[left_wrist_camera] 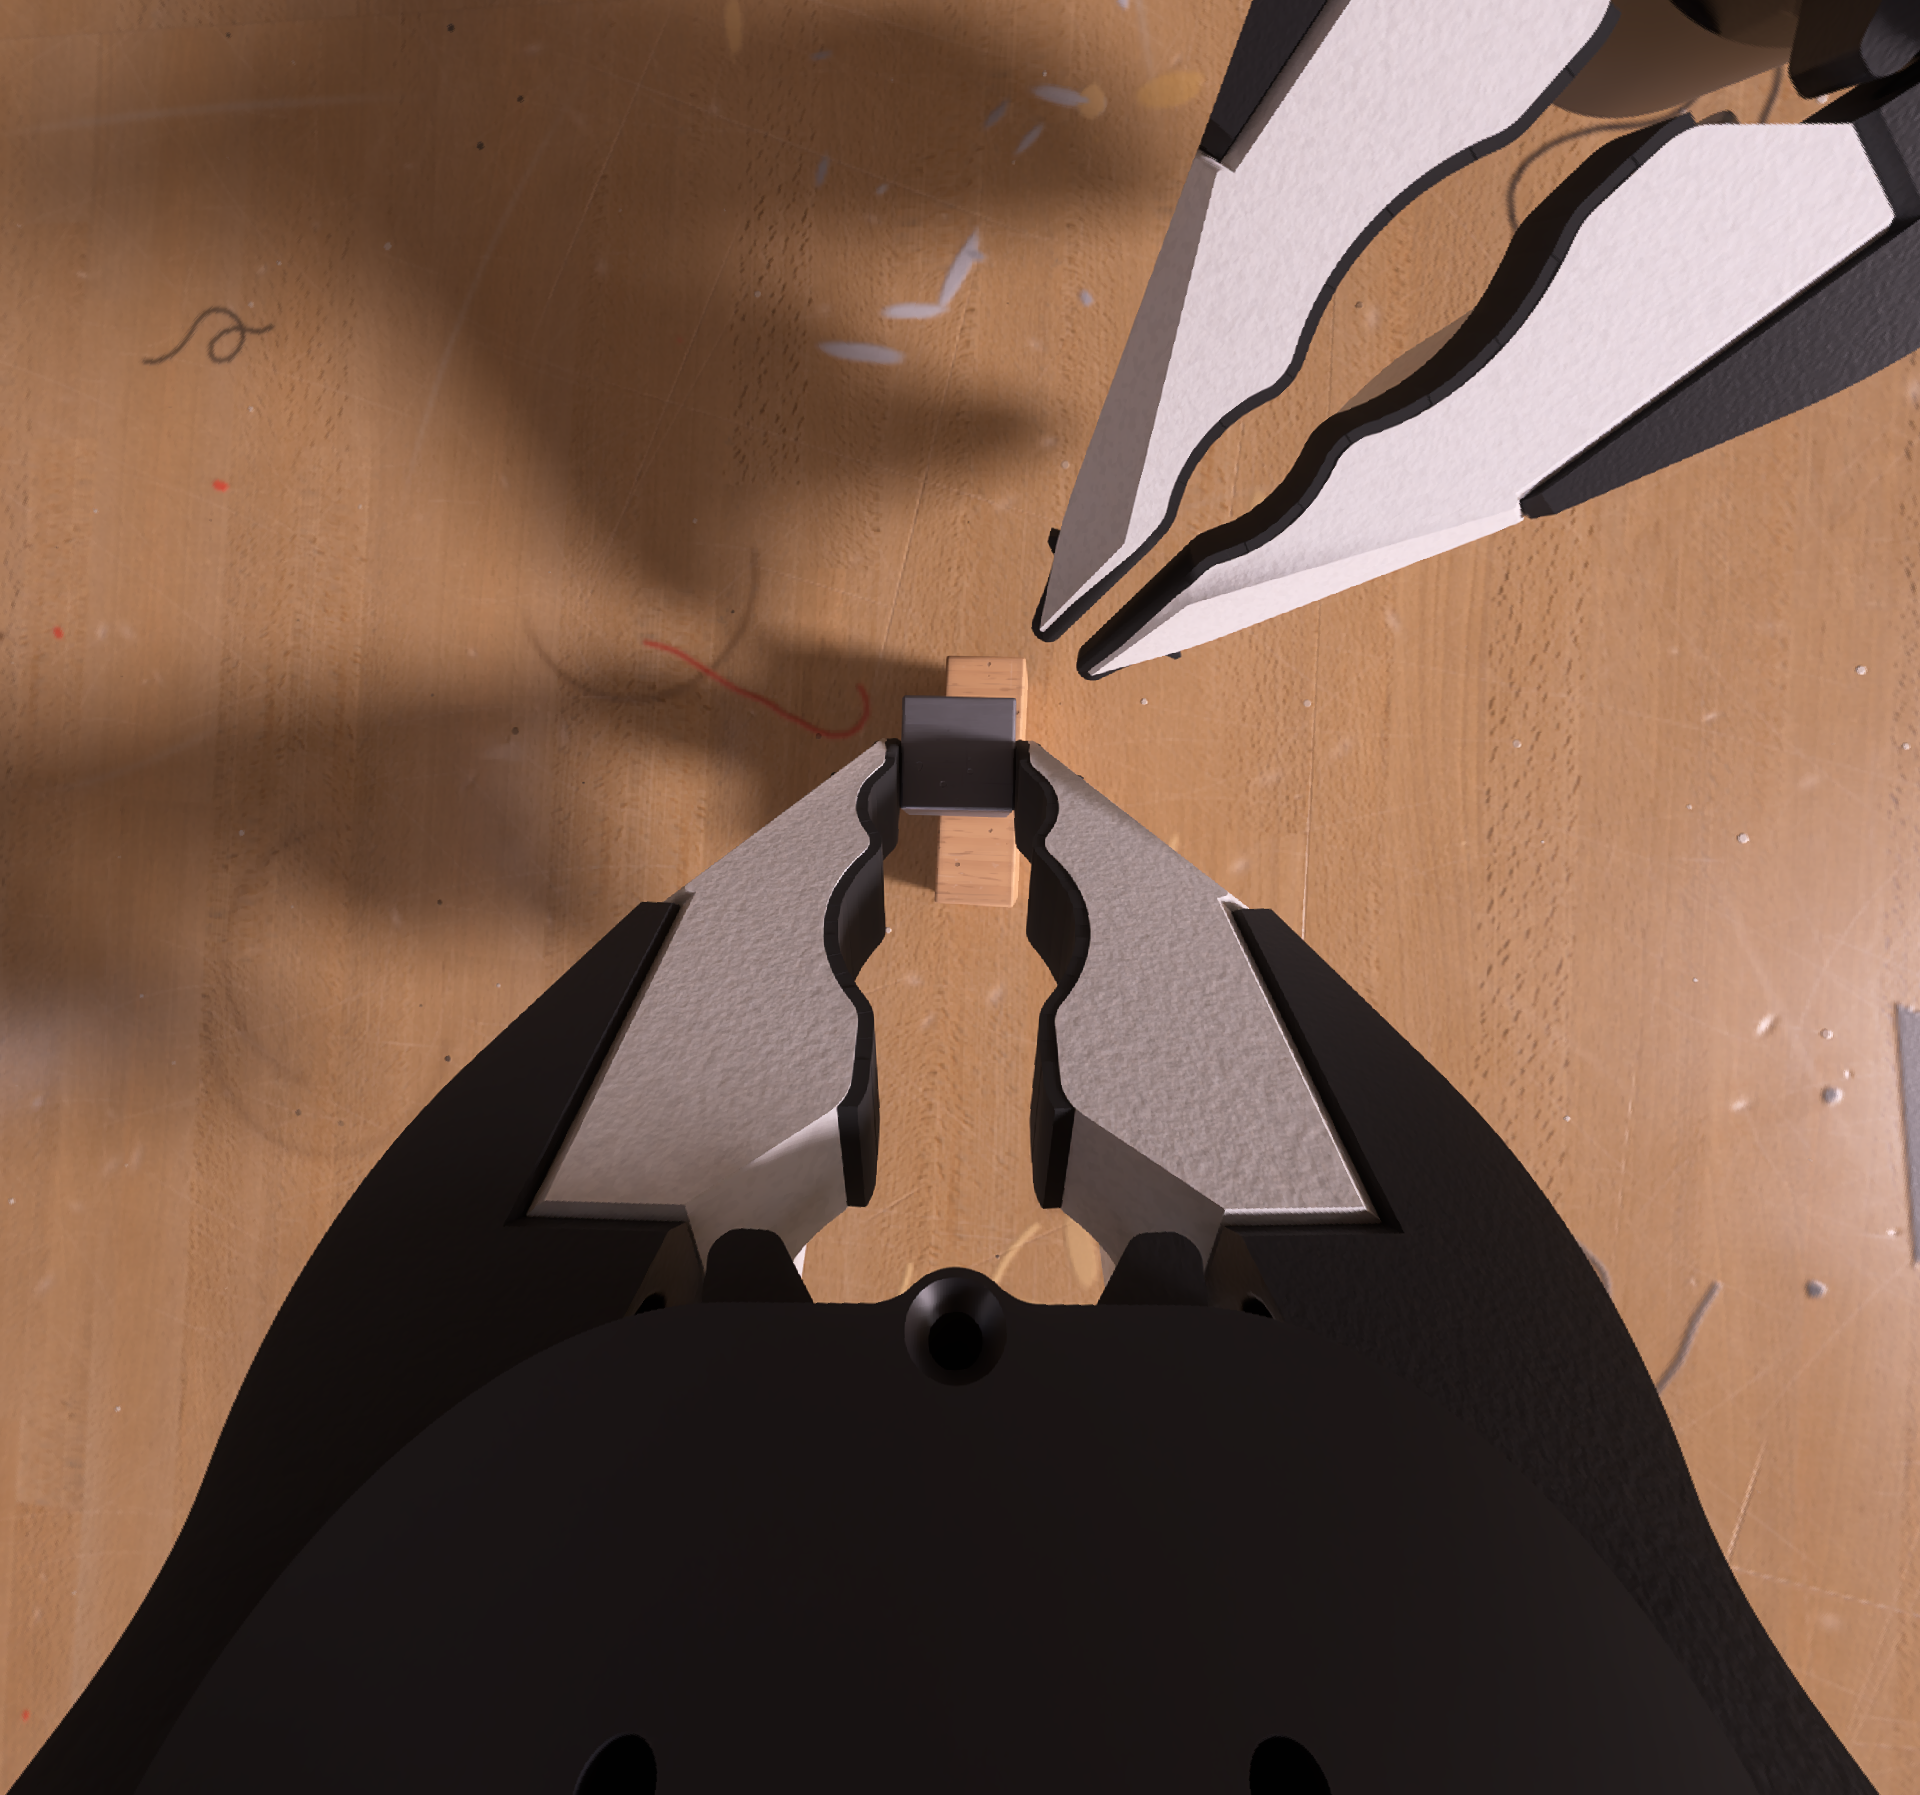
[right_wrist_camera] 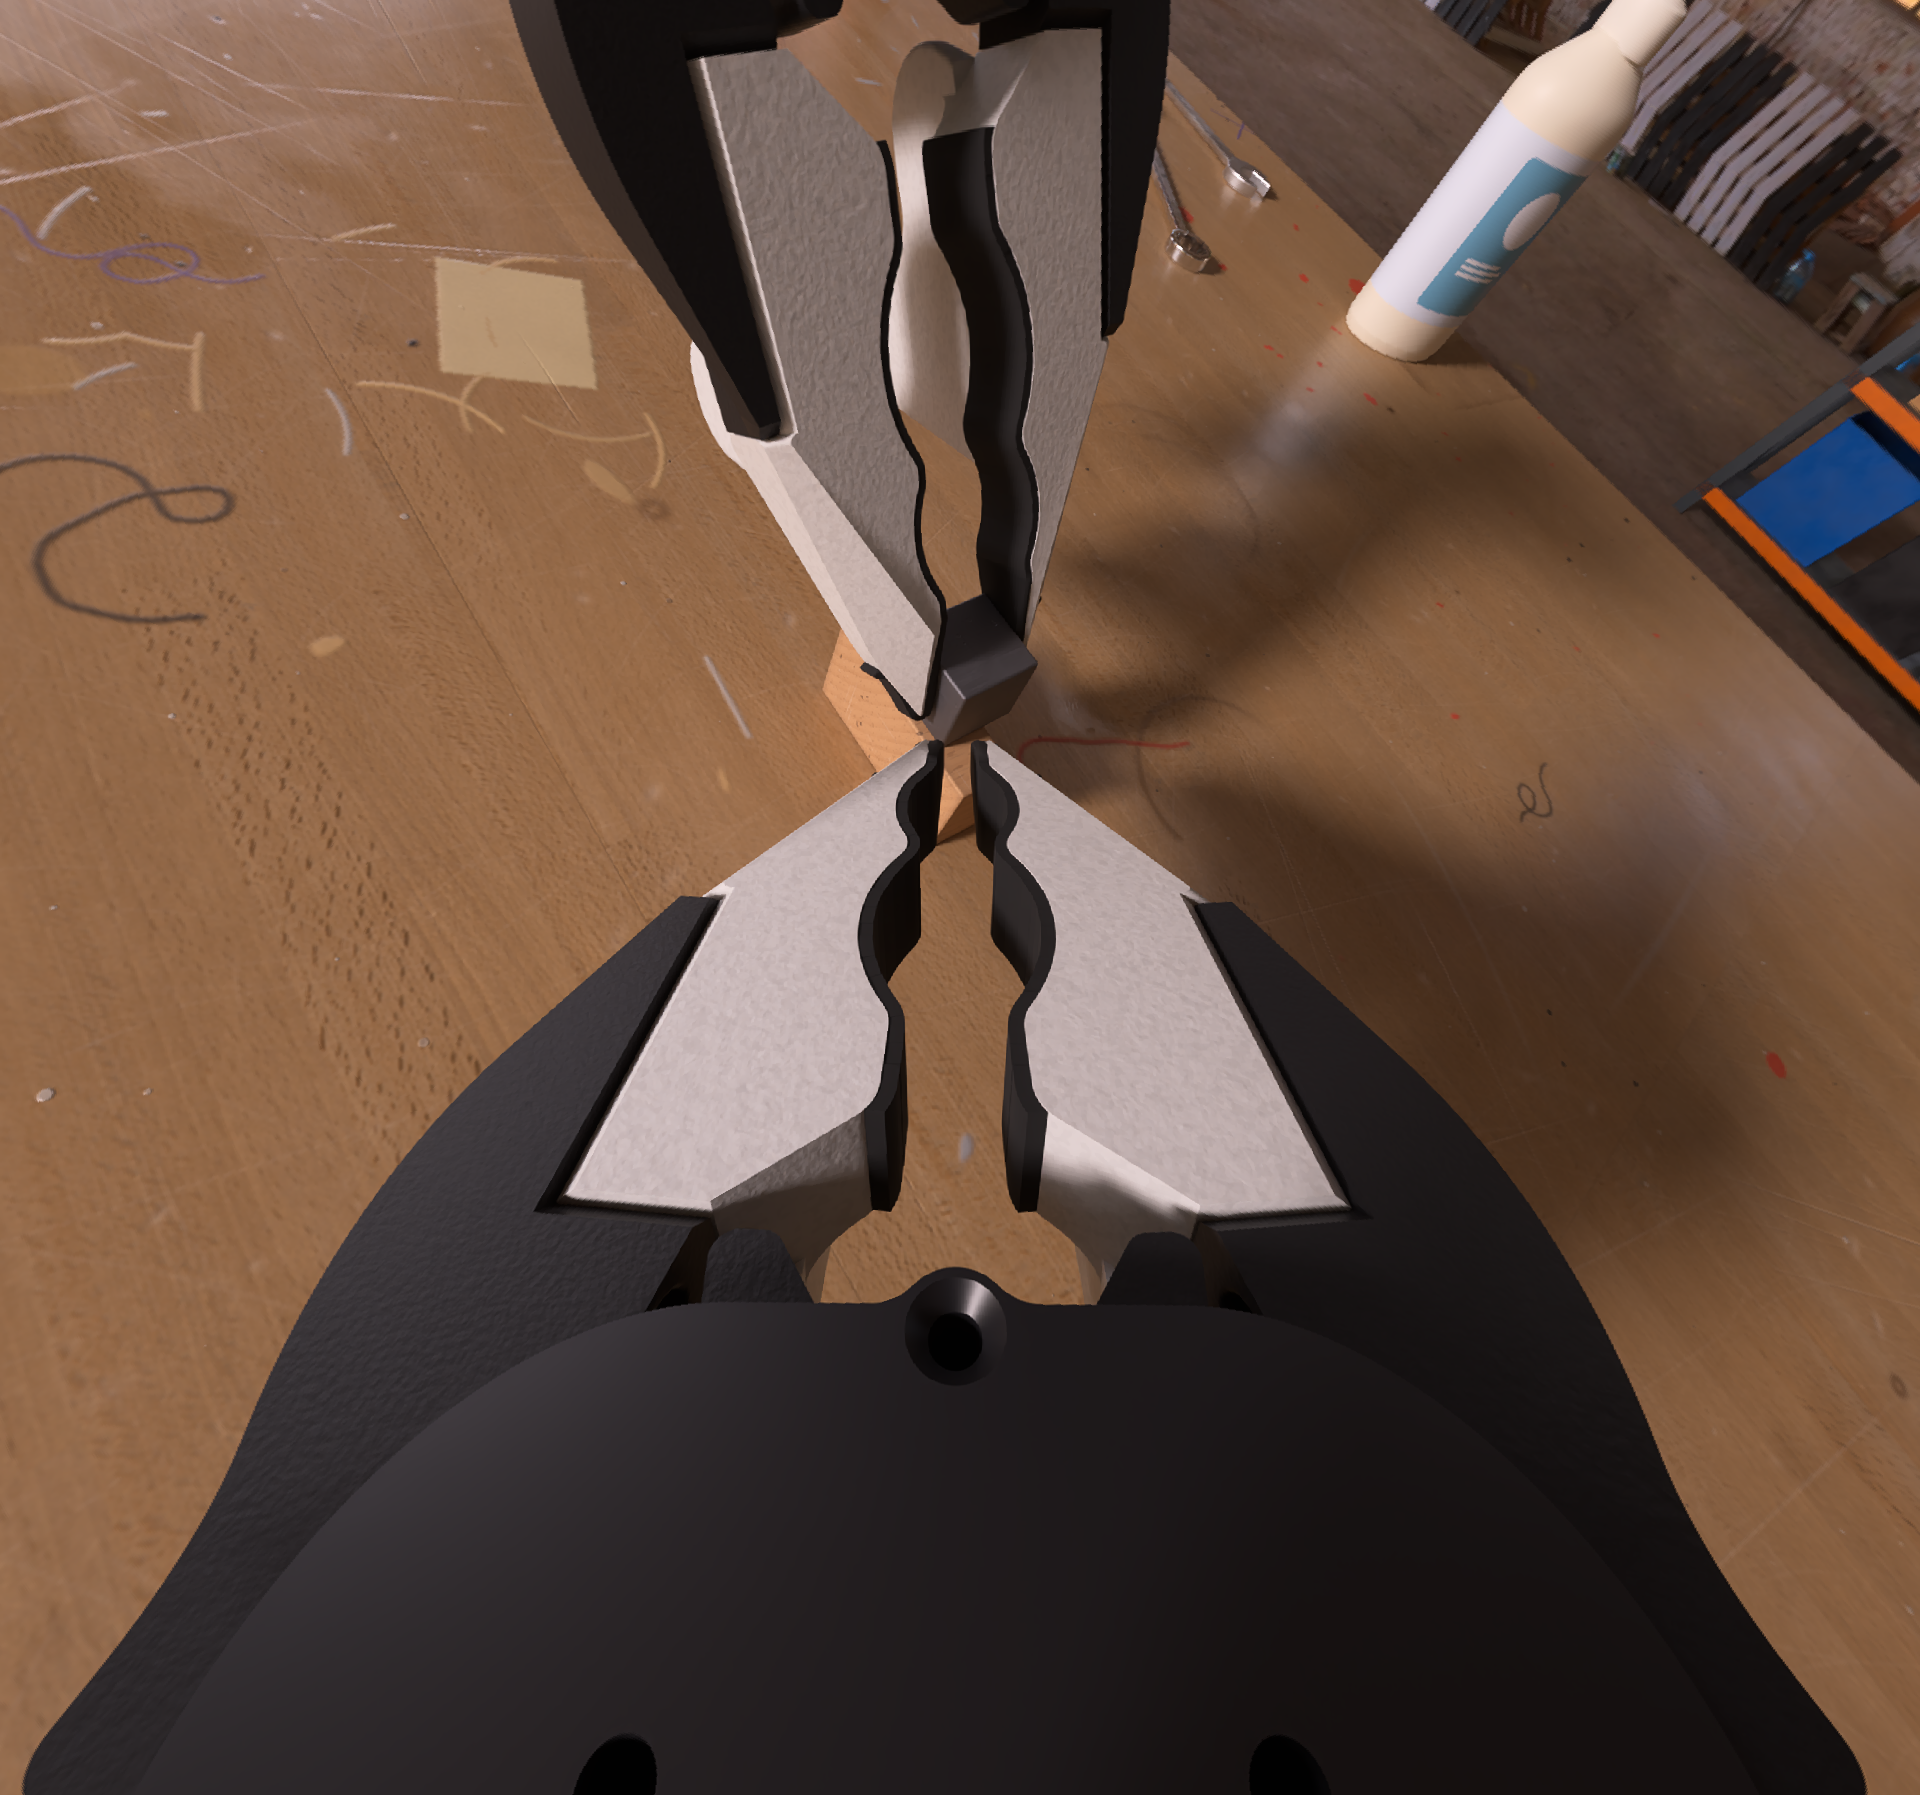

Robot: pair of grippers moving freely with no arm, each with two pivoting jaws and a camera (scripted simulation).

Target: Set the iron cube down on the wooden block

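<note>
My left gripper (left_wrist_camera: 956,756) is shut on the dark grey iron cube (left_wrist_camera: 956,769), its jaws pressing the cube's two sides. The cube hangs right over the light wooden block (left_wrist_camera: 975,862), which lies on the workbench and shows both beyond and before the cube. I cannot tell whether the cube touches the block. My right gripper (right_wrist_camera: 957,753) is shut but for a thin slit and holds nothing. Its tips sit close beside the block (right_wrist_camera: 857,701) and just in front of the cube (right_wrist_camera: 982,670). It also shows in the left wrist view (left_wrist_camera: 1065,649), coming in from the upper right.
A white pump bottle with a blue label (right_wrist_camera: 1507,187) stands at the far right of the scratched wooden workbench (right_wrist_camera: 312,810). Two wrenches (right_wrist_camera: 1195,207) lie behind the left gripper. A blue and orange frame (right_wrist_camera: 1829,488) stands beyond the bench's right edge.
</note>
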